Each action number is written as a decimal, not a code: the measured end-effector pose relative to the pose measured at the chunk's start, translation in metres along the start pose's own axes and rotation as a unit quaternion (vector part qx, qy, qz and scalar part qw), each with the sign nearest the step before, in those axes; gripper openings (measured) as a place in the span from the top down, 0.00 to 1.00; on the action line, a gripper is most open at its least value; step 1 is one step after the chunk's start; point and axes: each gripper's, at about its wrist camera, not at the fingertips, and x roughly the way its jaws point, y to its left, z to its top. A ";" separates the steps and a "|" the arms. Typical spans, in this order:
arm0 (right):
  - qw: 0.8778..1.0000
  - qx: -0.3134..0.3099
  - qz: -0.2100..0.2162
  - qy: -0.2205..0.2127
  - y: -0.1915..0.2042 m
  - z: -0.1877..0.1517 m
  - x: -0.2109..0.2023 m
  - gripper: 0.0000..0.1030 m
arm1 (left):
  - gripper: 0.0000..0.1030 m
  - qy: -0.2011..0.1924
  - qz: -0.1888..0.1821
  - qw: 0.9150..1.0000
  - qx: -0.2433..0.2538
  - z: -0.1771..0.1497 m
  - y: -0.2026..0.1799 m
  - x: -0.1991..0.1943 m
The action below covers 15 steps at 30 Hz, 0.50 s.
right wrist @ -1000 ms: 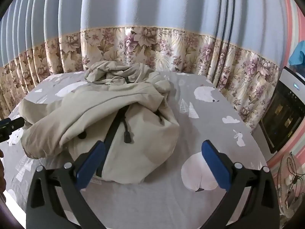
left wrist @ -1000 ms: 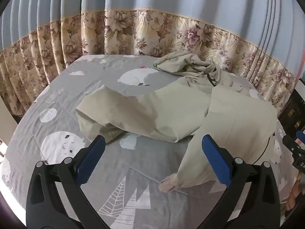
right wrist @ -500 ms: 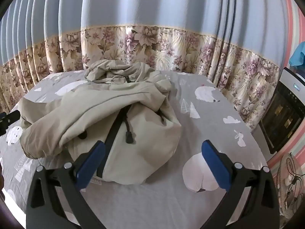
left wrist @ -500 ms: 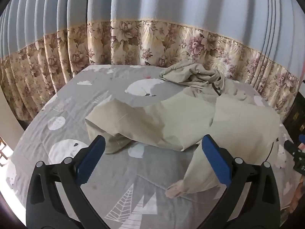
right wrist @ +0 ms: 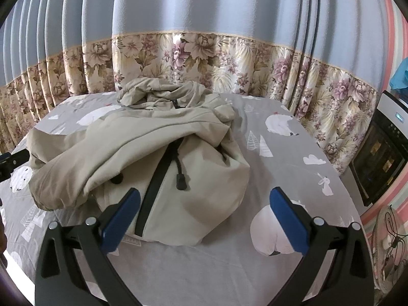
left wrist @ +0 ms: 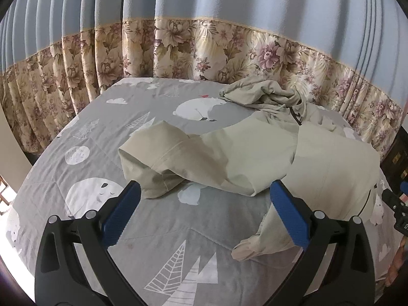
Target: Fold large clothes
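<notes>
Left gripper (left wrist: 202,210): we see both blue-padded fingers spread wide at the bottom of the left wrist view, nothing between them, hovering above the bedsheet (left wrist: 158,232). Just past the fingertips lies the beige jacket (left wrist: 255,158), crumpled across the centre and right of the frame. One sleeve (left wrist: 163,158) runs toward centre left, its cuff end folded back on itself and resting on the sheet. A second strip of beige fabric (left wrist: 257,244) trails down to the lower right, ending near the right finger. The hood bunch sits in the upper right of the frame, against the floral curtain (left wrist: 178,43).

Right gripper (right wrist: 202,210): we see it equally spread, empty, low in the right wrist view. The same jacket (right wrist: 142,153) fills the centre-left of that frame; its near hem lies just beyond the left finger. A black zipper (right wrist: 155,181) runs down the front, with a black drawcord toggle (right wrist: 180,181) beside it. The sheet to the right of the jacket is bare, grey with white bear and tree prints. At the right edge we see a dark-fronted appliance (right wrist: 382,158) beside the bed and a fan (right wrist: 387,232) below it. The tip of the other gripper shows at the far left edge.
</notes>
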 end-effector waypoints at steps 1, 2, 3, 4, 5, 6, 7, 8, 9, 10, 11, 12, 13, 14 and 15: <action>1.000 0.000 -0.001 0.000 0.000 0.001 0.000 0.02 | 0.03 0.000 0.000 1.000 0.000 0.000 0.000 0.000; 1.000 -0.001 0.000 0.000 0.000 0.001 0.000 0.02 | 0.03 -0.001 0.000 1.000 0.001 0.000 -0.001 -0.001; 1.000 -0.001 0.000 0.000 0.000 0.001 0.000 0.02 | 0.03 -0.002 0.000 1.000 0.001 -0.001 -0.002 -0.002; 1.000 -0.001 0.000 0.000 0.001 0.001 0.000 0.02 | 0.03 -0.003 0.000 1.000 0.002 -0.001 -0.002 -0.003; 1.000 0.000 0.001 0.001 0.001 0.002 0.000 0.02 | 0.03 -0.002 -0.001 1.000 0.003 -0.002 -0.003 -0.003; 1.000 0.000 0.001 0.001 0.001 0.002 0.000 0.02 | 0.03 -0.001 -0.002 1.000 0.002 -0.001 0.001 0.000; 1.000 -0.002 -0.002 0.000 0.001 0.001 0.000 0.02 | 0.03 0.000 -0.003 1.000 0.002 -0.002 0.000 0.000; 1.000 -0.003 -0.002 0.001 0.002 0.001 0.000 0.02 | 0.03 0.001 -0.004 1.000 0.003 -0.002 0.000 0.001; 1.000 -0.003 -0.003 0.001 0.002 0.001 0.000 0.02 | 0.03 0.002 -0.006 1.000 0.003 -0.002 0.000 0.001; 1.000 -0.003 -0.004 0.001 0.003 0.002 0.000 0.02 | 0.03 0.002 -0.006 1.000 0.003 -0.002 0.000 0.001; 1.000 -0.002 -0.003 0.001 0.002 0.001 0.000 0.02 | 0.03 0.003 -0.007 1.000 0.003 -0.003 0.000 0.001; 1.000 -0.001 -0.002 0.002 0.002 0.001 0.000 0.02 | 0.03 0.003 -0.007 1.000 0.003 -0.003 0.000 0.001; 1.000 0.001 -0.001 0.004 0.003 0.000 0.001 0.02 | 0.03 0.001 -0.006 1.000 0.003 -0.008 0.002 -0.001; 1.000 0.002 0.000 0.005 0.002 -0.002 0.002 0.02 | 0.03 0.003 -0.005 1.000 0.003 -0.009 0.002 -0.001; 1.000 0.002 0.001 0.008 0.002 -0.002 0.003 0.02 | 0.03 0.006 -0.004 1.000 0.003 -0.009 0.002 0.000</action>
